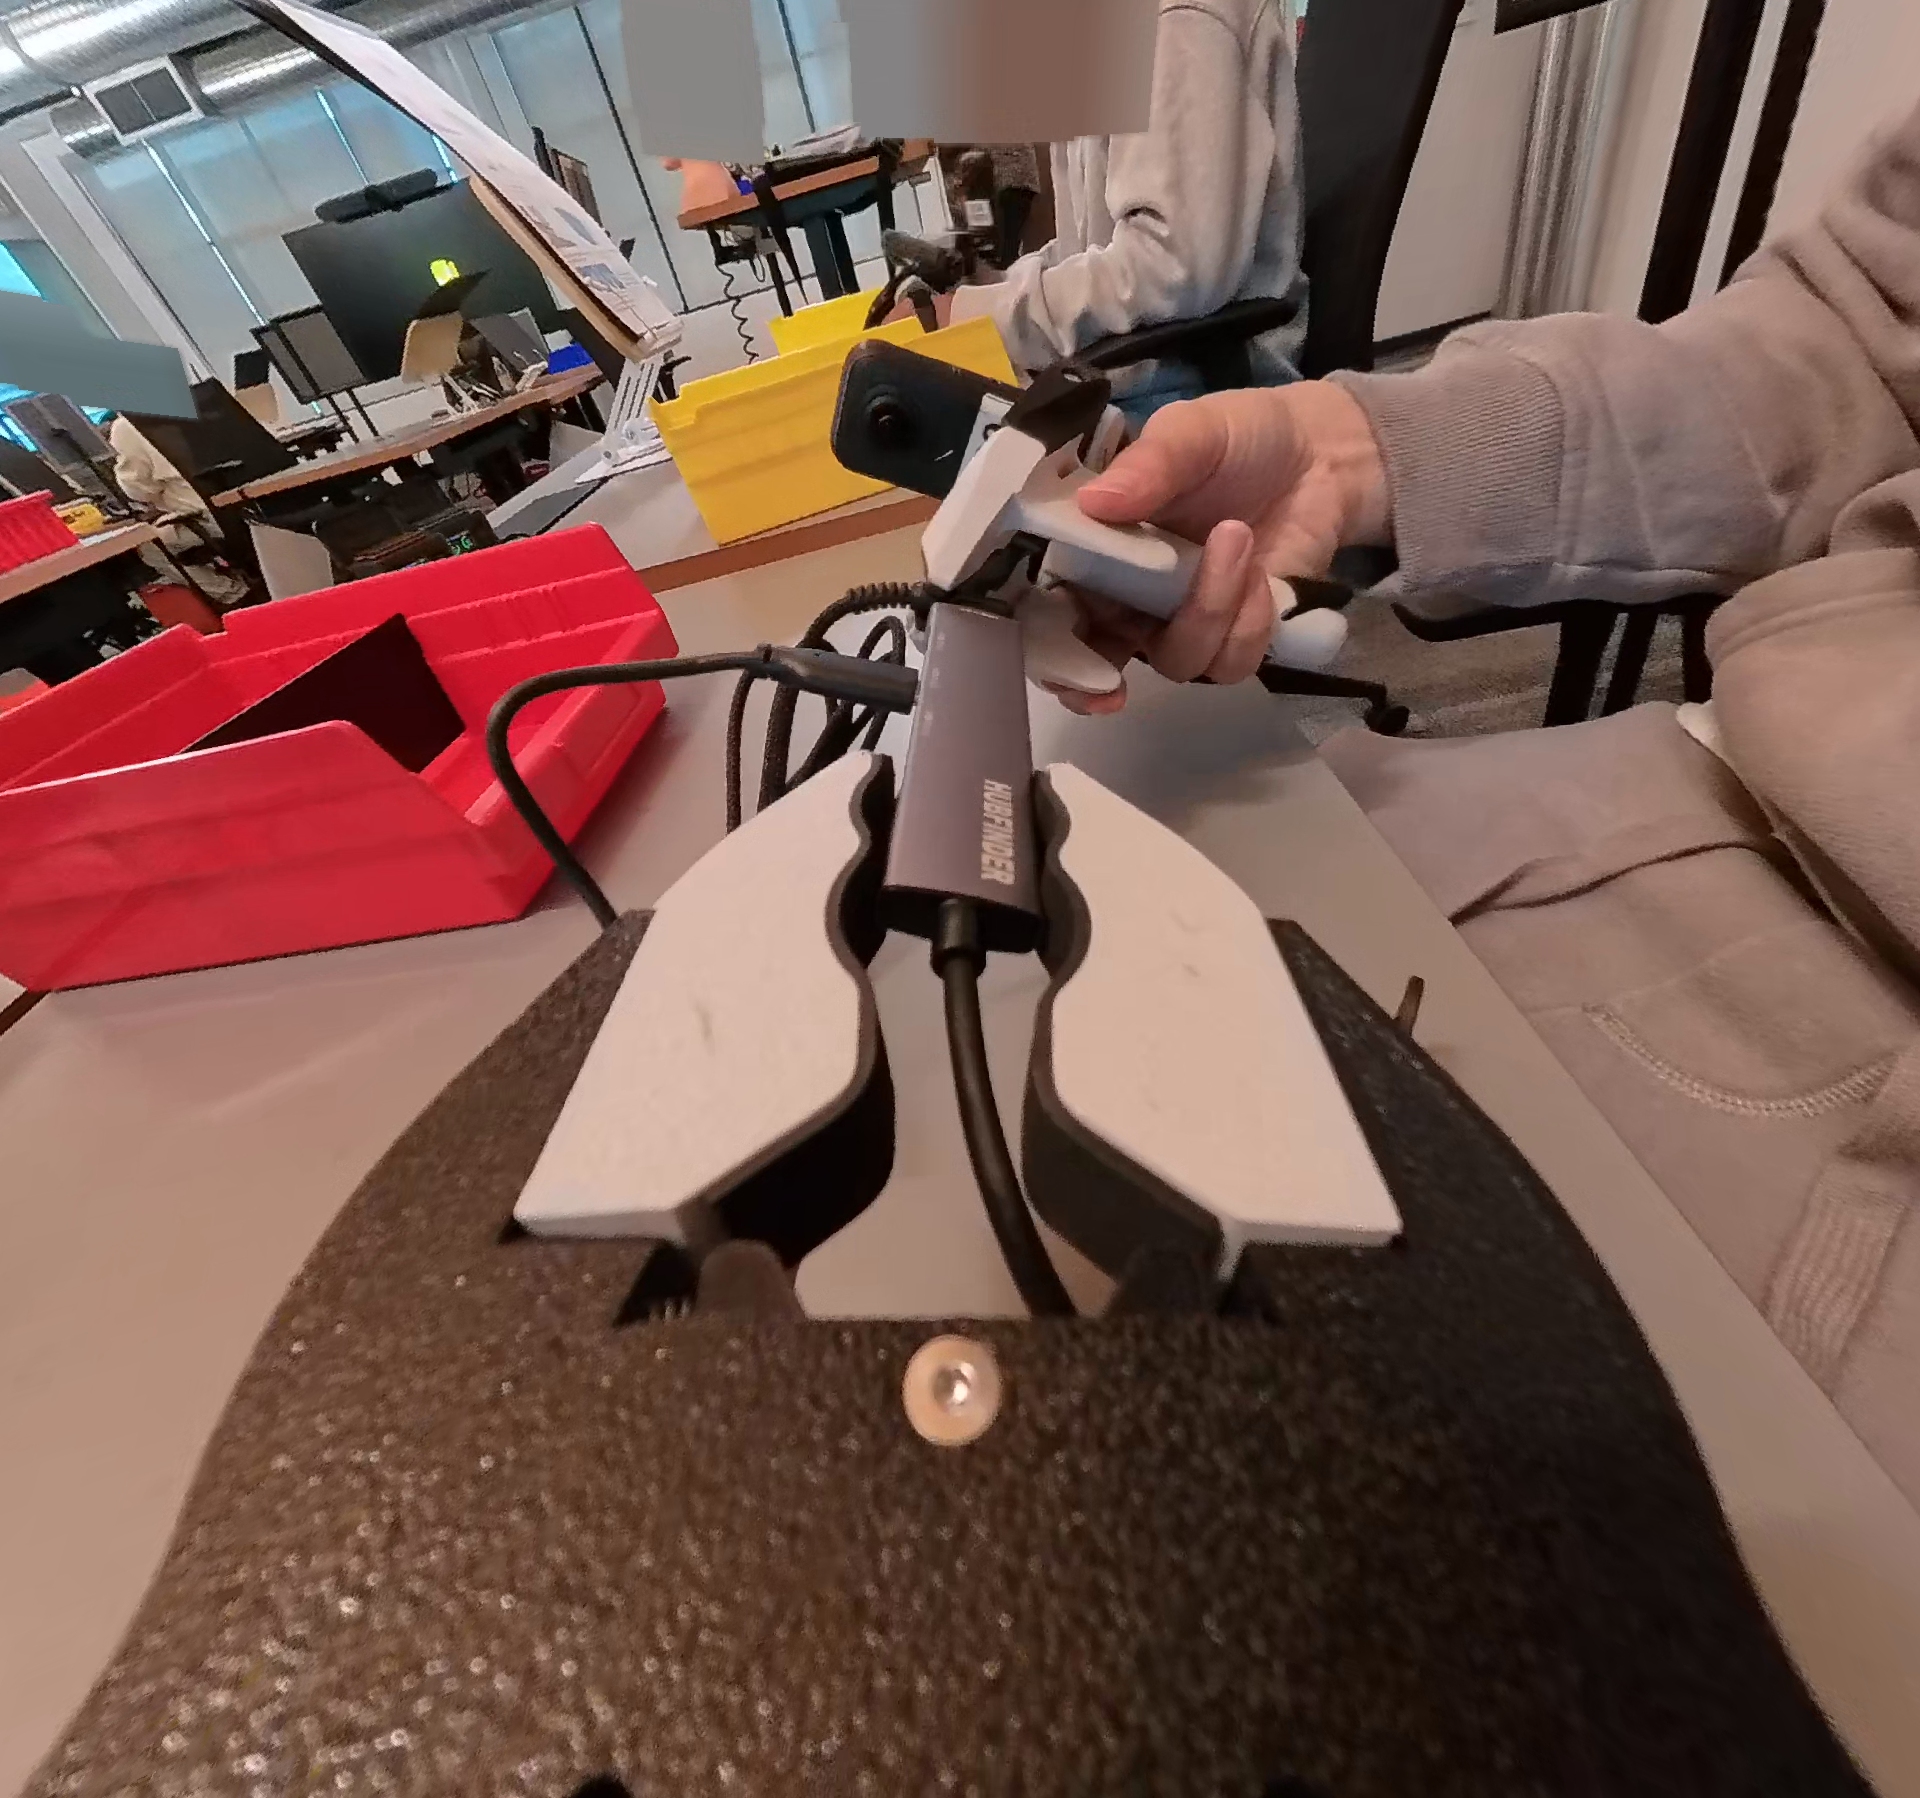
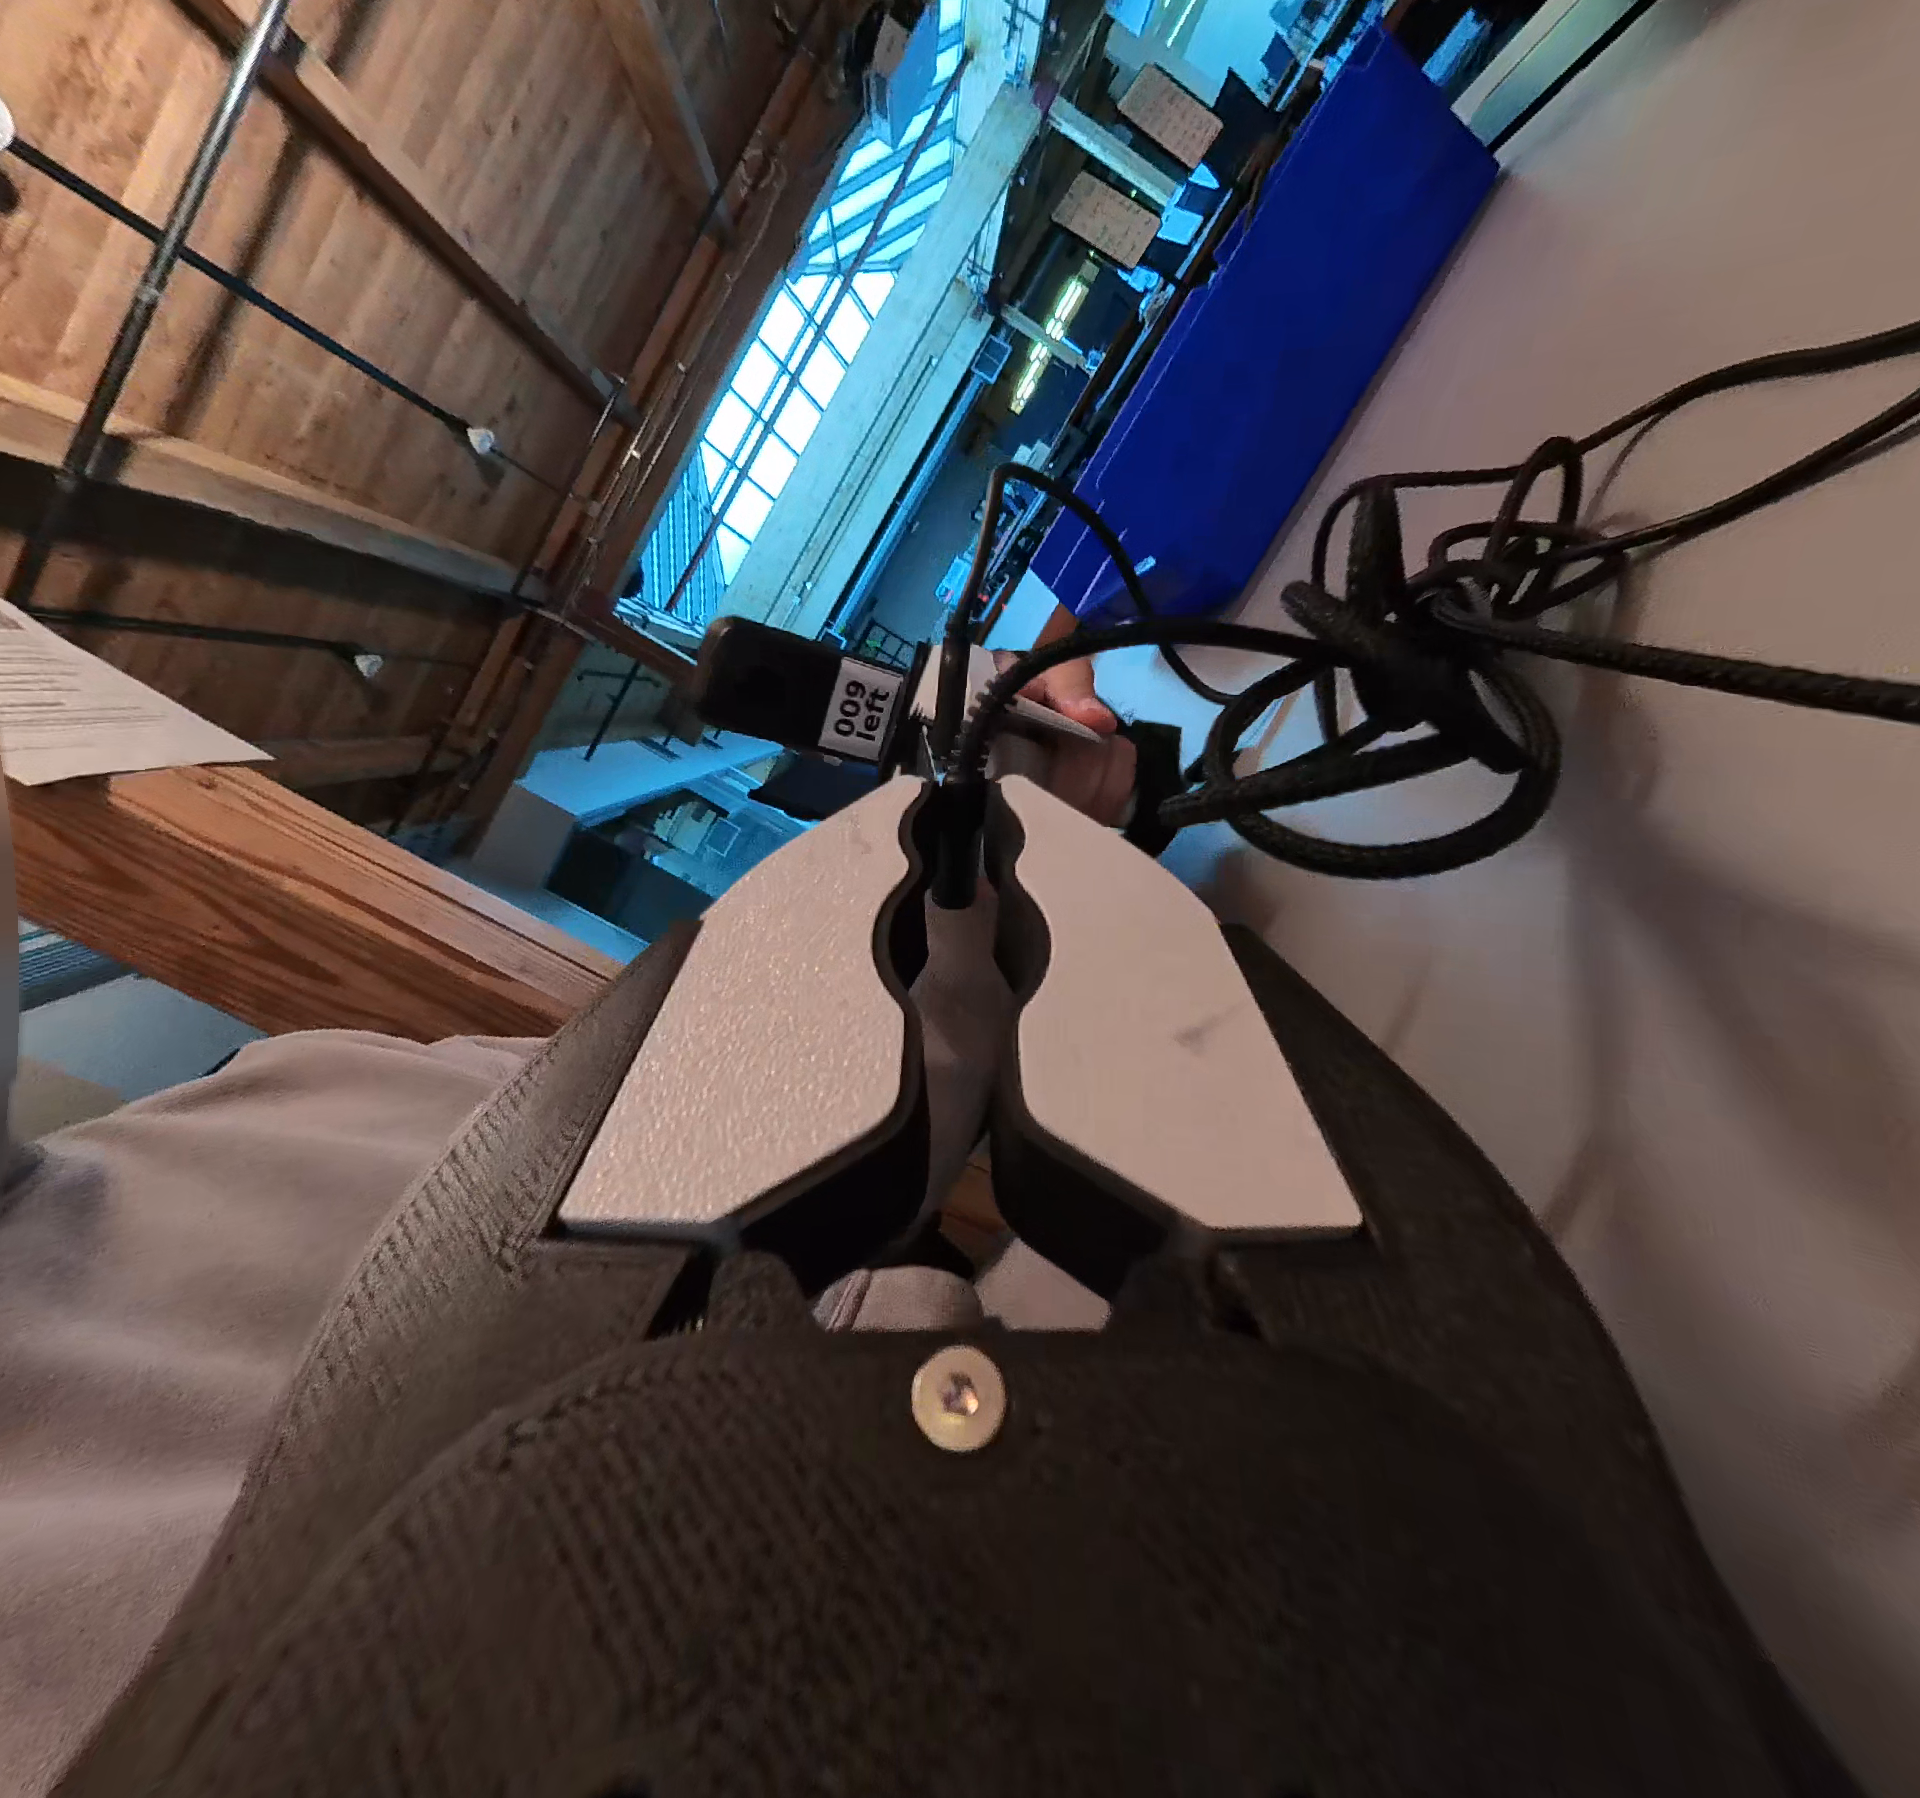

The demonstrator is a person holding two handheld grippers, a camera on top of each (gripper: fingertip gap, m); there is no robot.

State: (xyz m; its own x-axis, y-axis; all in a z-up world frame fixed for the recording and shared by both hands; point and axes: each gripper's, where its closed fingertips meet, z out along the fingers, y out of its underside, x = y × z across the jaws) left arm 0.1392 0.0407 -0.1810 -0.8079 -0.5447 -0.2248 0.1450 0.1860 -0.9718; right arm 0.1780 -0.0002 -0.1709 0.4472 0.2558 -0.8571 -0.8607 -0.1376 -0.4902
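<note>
My left gripper [image 1: 961, 777] is shut on a grey USB hub [image 1: 966, 678] and holds it above the grey table [image 1: 260, 1073]. A black cable [image 1: 982, 1073] leaves the hub's near end and runs back between my fingers. A second black cable [image 1: 582, 683] is plugged into the hub's left side. My right gripper [image 1: 992, 585], held by a hand [image 1: 1226, 501], meets the hub's far end. In the right wrist view my right gripper [image 2: 956, 798] is shut on a black plug [image 2: 951, 865] of a braided cable [image 2: 1403, 688]. Whether the plug sits in the hub is hidden.
A red bin [image 1: 312, 772] stands on the table to the left and a yellow bin [image 1: 769, 439] behind. A blue bin [image 2: 1247, 398] stands beyond the coiled cable. The holder's grey-clothed lap [image 1: 1610, 969] is at the right table edge. Another person sits behind. The tips of one gripper are about 7 cm away from the tips of the other.
</note>
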